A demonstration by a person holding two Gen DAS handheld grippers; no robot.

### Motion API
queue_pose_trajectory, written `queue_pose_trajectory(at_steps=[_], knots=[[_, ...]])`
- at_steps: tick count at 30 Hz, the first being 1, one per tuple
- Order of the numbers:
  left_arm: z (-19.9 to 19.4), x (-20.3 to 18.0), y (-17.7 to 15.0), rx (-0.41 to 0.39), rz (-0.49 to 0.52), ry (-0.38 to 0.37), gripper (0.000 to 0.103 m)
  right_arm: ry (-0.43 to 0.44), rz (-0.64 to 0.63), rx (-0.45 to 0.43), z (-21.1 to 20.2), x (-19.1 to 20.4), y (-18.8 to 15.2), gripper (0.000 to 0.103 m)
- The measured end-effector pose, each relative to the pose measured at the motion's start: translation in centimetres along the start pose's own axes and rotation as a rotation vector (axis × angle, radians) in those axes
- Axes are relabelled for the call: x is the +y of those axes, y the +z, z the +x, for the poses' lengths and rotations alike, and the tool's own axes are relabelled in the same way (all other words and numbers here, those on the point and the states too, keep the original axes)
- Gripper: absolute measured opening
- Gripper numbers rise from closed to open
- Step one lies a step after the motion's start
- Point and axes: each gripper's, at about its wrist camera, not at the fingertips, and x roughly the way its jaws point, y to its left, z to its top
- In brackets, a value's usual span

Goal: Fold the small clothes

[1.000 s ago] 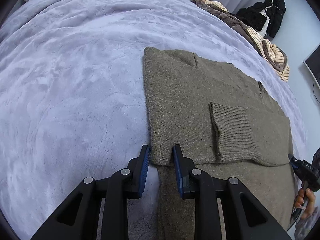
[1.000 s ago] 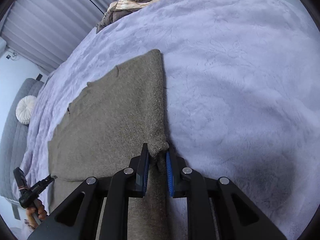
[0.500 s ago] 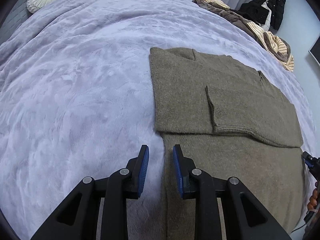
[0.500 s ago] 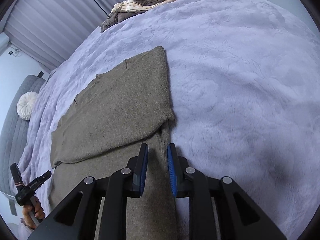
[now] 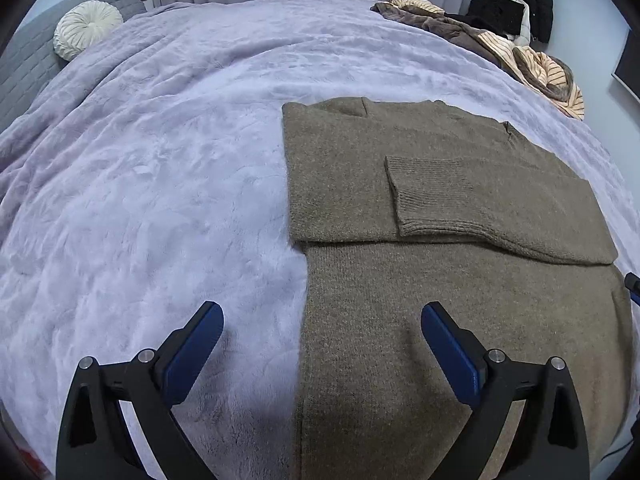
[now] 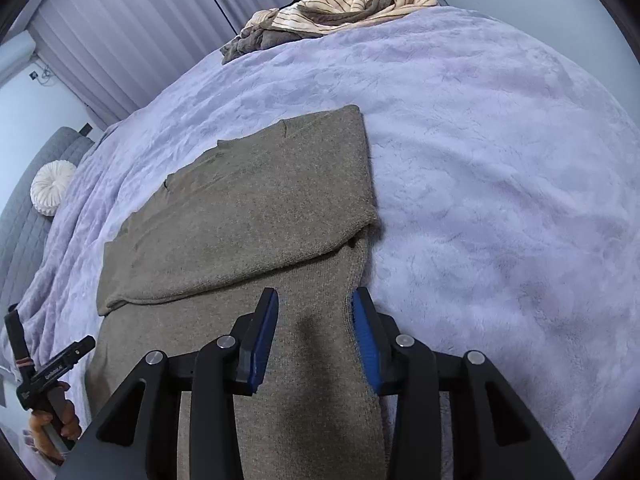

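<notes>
The brown sweater (image 5: 440, 208) lies half-folded on the lilac blanket (image 5: 160, 184). Both the left gripper (image 5: 322, 320) and right gripper (image 6: 314, 304) hover above it, jaws opening, holding nothing.

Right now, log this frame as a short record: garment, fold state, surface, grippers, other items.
garment: brown sweater
fold state: far part folded over, ribbed cuff on top
surface: lilac blanket
left hand-held gripper: jaws opening, nothing gripped
right hand-held gripper: jaws opening, above sweater edge
other items: clothes pile, round cushion
</notes>
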Motion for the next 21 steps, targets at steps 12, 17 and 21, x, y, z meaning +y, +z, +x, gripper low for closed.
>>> queue_pose_trajectory(at_steps=[12,17,21], knots=[[0.0,-0.3,-0.5,0.024,-0.006,0.013,0.099,-0.020,-0.053,-0.023,-1.1,1.5,-0.3,0.054],[-0.8,-0.7,-0.7,0.021,-0.010,0.000,0.099,0.006,-0.062,-0.010,-1.3,2.2,-0.7,0.055],[-1.6,-1.3,-1.1,0.022,0.006,0.002,0.099,0.024,-0.077,-0.001,-1.7,2.8,-1.3,0.055]])
